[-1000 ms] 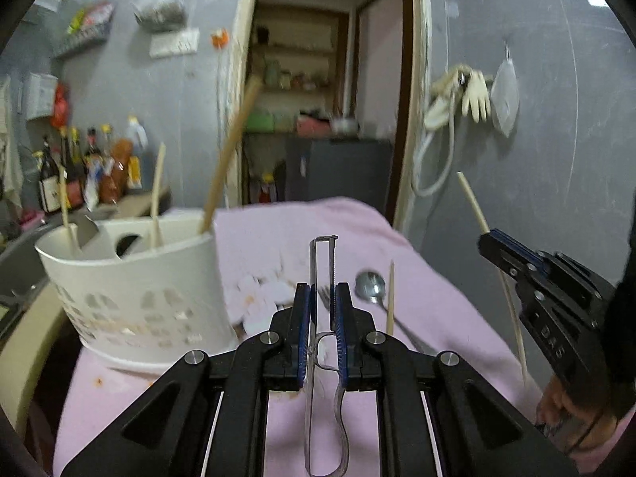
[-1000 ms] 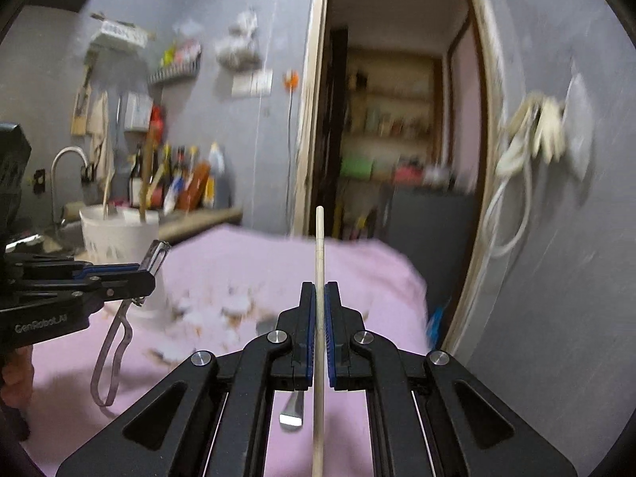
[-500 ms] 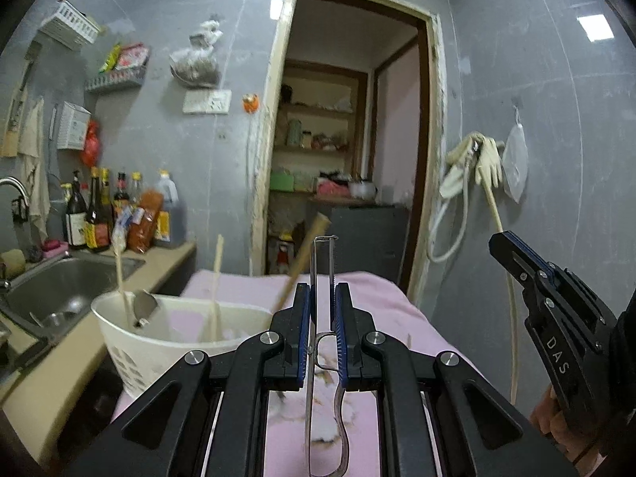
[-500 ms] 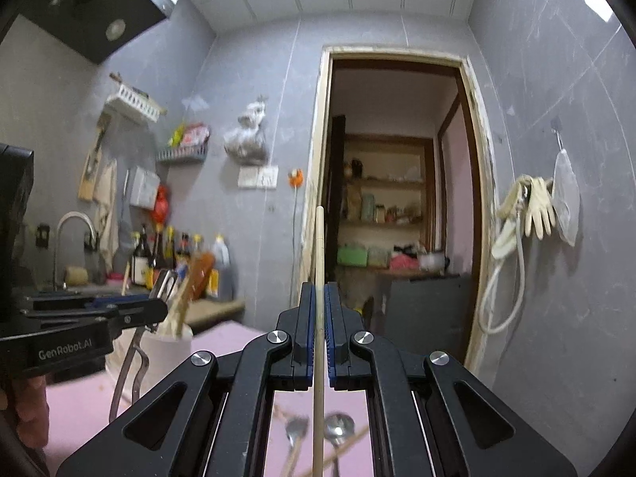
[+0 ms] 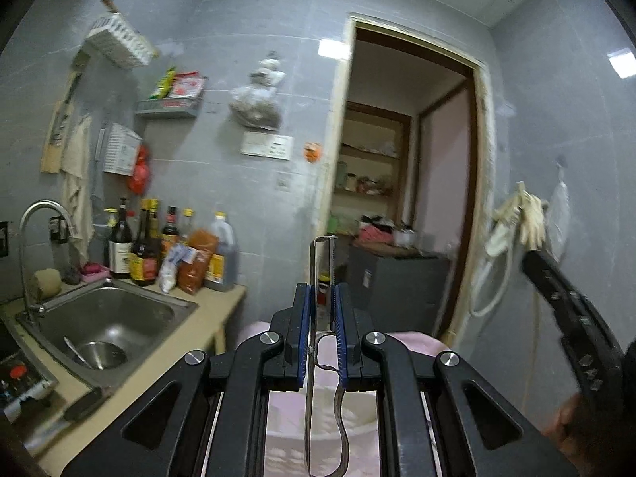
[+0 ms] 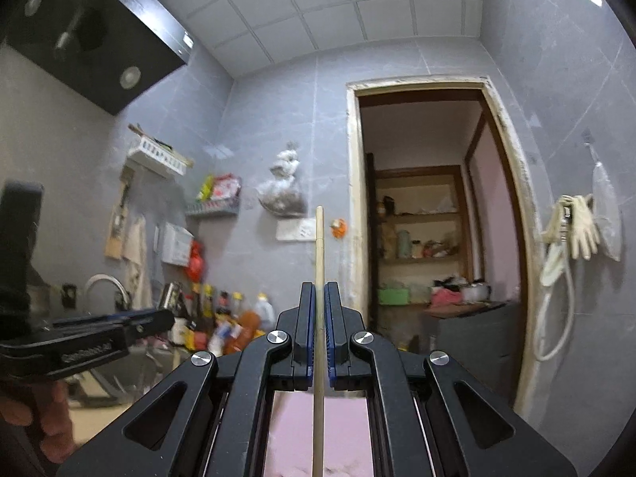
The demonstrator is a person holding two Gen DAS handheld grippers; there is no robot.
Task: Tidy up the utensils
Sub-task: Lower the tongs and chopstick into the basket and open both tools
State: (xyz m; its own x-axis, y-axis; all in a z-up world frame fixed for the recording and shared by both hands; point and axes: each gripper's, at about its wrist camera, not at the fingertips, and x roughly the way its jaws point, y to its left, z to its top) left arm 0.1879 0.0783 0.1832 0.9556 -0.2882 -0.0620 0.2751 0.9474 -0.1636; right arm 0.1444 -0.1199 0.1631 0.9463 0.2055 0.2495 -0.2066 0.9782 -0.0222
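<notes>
My left gripper (image 5: 322,294) is shut on a metal peeler (image 5: 324,266), which stands upright between the blue pads, its blade frame above the fingertips and its wire handle hanging below. My right gripper (image 6: 318,292) is shut on a wooden chopstick (image 6: 318,246), also upright, its tip well above the fingers. Both are raised high and tilted up towards the wall and doorway. The left gripper shows at the left in the right wrist view (image 6: 99,338), and the right gripper at the right in the left wrist view (image 5: 568,318). The white utensil basket's rim (image 5: 357,425) shows faintly below the left gripper.
A steel sink (image 5: 103,326) with a tap (image 5: 35,218) sits at the left, with several bottles (image 5: 159,250) on the counter behind it. The pink cloth (image 6: 342,429) covers the table below. A doorway (image 6: 429,238) is straight ahead, and a range hood (image 6: 91,39) hangs at the upper left.
Both grippers have tilted and risen upward. The basket, spoon and pink table have dropped almost out of view; the sink, wall and ceiling now fill the frames. Both grips are unchanged.
</notes>
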